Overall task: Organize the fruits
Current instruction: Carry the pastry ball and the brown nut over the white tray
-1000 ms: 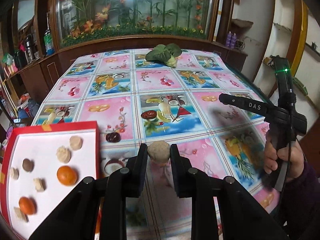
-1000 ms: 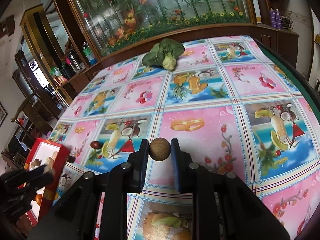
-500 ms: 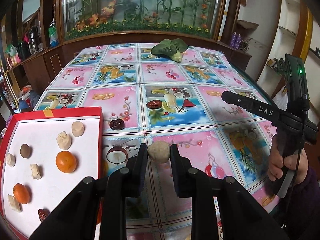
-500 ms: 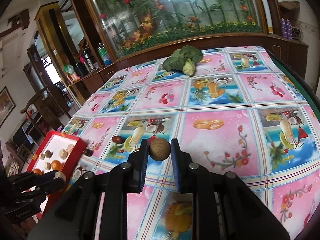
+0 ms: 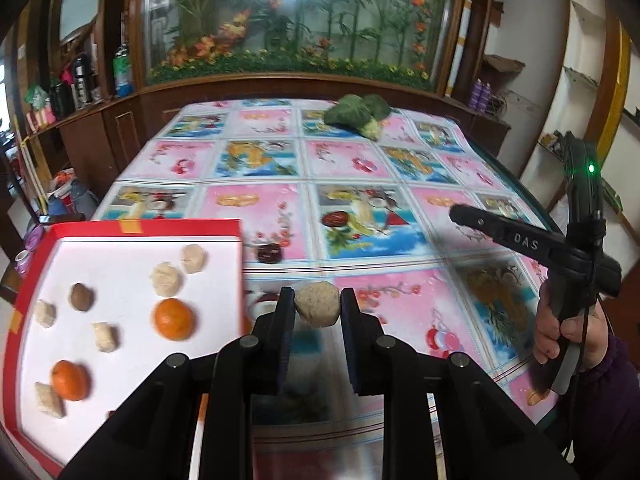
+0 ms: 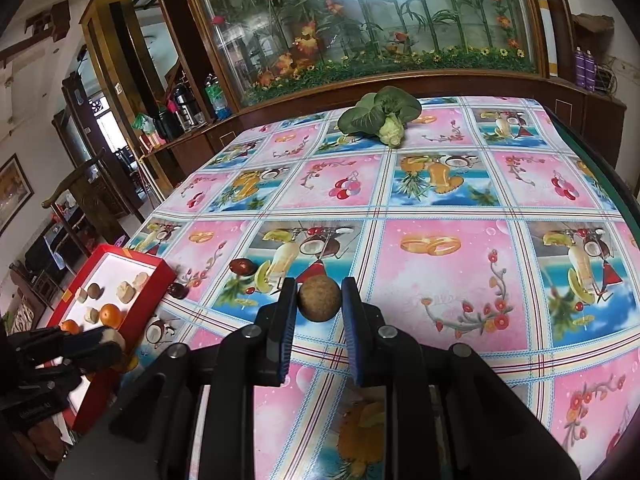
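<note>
My left gripper [image 5: 317,307] is shut on a pale beige chunk of fruit [image 5: 318,305], held above the tablecloth just right of the red box [image 5: 132,227]. On the box's white floor lie two oranges [image 5: 173,319], a brown ball [image 5: 82,297] and several pale chunks. My right gripper [image 6: 319,299] is shut on a brown round fruit [image 6: 319,298] over the middle of the table. In the left wrist view the right gripper [image 5: 456,213] shows at the right with a hand on its handle. Two dark red dates [image 5: 269,253] [image 5: 335,218] lie on the cloth.
A leafy green vegetable [image 6: 380,118] rests at the table's far end. The table carries a pink and blue fruit-print cloth [image 6: 440,280]. Behind it stands a wooden cabinet with a glass panel of artificial plants [image 5: 296,20]. The table's right edge [image 6: 600,168] drops off nearby.
Both views have shifted so the red box lies nearer and more fully in sight. Each gripper still holds its fruit the same way.
</note>
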The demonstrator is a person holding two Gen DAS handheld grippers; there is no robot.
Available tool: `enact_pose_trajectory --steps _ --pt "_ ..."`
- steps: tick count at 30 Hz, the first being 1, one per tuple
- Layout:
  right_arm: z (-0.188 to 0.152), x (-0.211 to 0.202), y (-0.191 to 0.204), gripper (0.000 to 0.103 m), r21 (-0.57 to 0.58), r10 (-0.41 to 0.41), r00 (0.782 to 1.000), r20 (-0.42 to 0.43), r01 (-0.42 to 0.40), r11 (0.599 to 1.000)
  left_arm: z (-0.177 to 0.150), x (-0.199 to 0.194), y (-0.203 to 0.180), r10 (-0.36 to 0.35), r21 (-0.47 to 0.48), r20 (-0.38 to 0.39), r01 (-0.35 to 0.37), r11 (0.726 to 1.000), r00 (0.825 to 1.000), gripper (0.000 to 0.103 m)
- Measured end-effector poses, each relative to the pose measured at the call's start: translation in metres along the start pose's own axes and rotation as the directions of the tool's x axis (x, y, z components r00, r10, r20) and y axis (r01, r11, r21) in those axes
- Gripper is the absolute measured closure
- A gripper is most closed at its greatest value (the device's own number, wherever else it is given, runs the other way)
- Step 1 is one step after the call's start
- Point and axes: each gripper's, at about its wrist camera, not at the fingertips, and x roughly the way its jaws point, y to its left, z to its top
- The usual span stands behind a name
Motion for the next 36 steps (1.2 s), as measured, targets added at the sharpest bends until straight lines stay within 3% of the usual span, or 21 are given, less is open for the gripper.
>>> enact_pose_trajectory --steps 6,12,17,21,28,33,36 --pt "-0.003 0.003 0.018 0.079 -0.015 0.029 1.0 -0.01 -0.029 0.999 -0.005 -0.014 0.034 0.07 -0.04 0.017 -0.069 0.997 0.997 0.081" --pt "-0.009 0.012 0.072 0.079 -0.056 0.147 0.989 -0.021 -0.148 0.987 -0.017 -0.027 0.076 0.154 -0.107 0.024 -0.151 0.983 0.988 0.081" --pt "-0.016 0.025 0.124 0.079 -0.1 0.259 0.964 -0.059 -0.264 0.96 -0.027 -0.037 0.109 0.225 -0.152 0.017 -0.22 0.964 0.974 0.081" --pt "-0.024 0.036 0.16 0.078 -0.142 0.298 0.949 -0.106 -0.311 0.94 -0.035 -0.049 0.139 0.296 -0.185 0.014 -0.289 0.939 0.955 0.081" --pt "-0.038 0.043 0.214 0.079 -0.186 0.373 0.911 -0.175 -0.403 0.896 -0.05 -0.062 0.168 0.353 -0.224 -0.002 -0.344 0.912 0.936 0.081" --pt "-0.059 0.042 0.251 0.079 -0.247 0.396 0.888 -0.235 -0.449 0.859 -0.058 -0.06 0.184 0.377 -0.245 -0.033 -0.373 0.895 0.926 0.081" --pt "-0.071 0.043 0.267 0.079 -0.292 0.385 0.887 -0.256 -0.451 0.843 -0.059 -0.057 0.188 0.381 -0.239 -0.05 -0.382 0.893 0.923 0.081"
